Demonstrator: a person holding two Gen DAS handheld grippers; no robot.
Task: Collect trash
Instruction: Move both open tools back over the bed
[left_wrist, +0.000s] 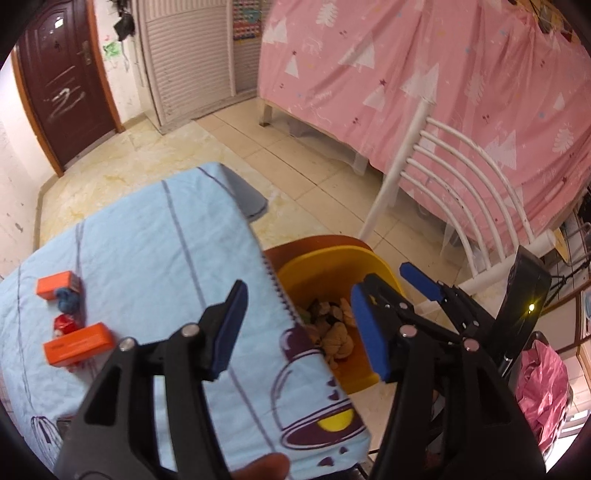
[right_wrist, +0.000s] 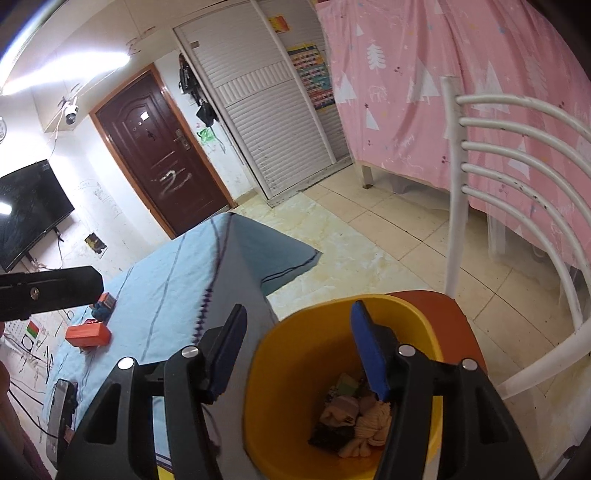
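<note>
Blue pads on my left claw (left_wrist: 295, 328) stand wide apart with nothing between them, hanging over the edge of the table where the light blue cloth (left_wrist: 147, 236) drops off; my right claw (right_wrist: 299, 350) is spread just as wide and just as empty, held right above the yellow bin (right_wrist: 295, 350). That bin sits on the orange seat of a white chair (right_wrist: 458, 184), just beside the table's edge, and in the left wrist view I can see the right claw (left_wrist: 384, 280) reaching over the bin's far rim. Down in the bin lie crumpled beige and brown scraps (right_wrist: 369, 421), with something dark and a bit of green among them. On the cloth, well apart from the bin, two orange boxes (left_wrist: 77, 343) remain, one nearer me and one farther; between them sit a blue wad (left_wrist: 68, 301) and a small red piece (left_wrist: 64, 325), the red piece touching the nearer box. From the right wrist view a dark phone (right_wrist: 59, 413) lies at the table's near left corner. Beyond the table are a brown door (right_wrist: 159, 155), a white louvred wardrobe (right_wrist: 273, 122), and a pink sheet with white trees (left_wrist: 443, 81) draped over a frame behind the chair. A pink plastic bag (left_wrist: 543, 391) hangs low at my right
</note>
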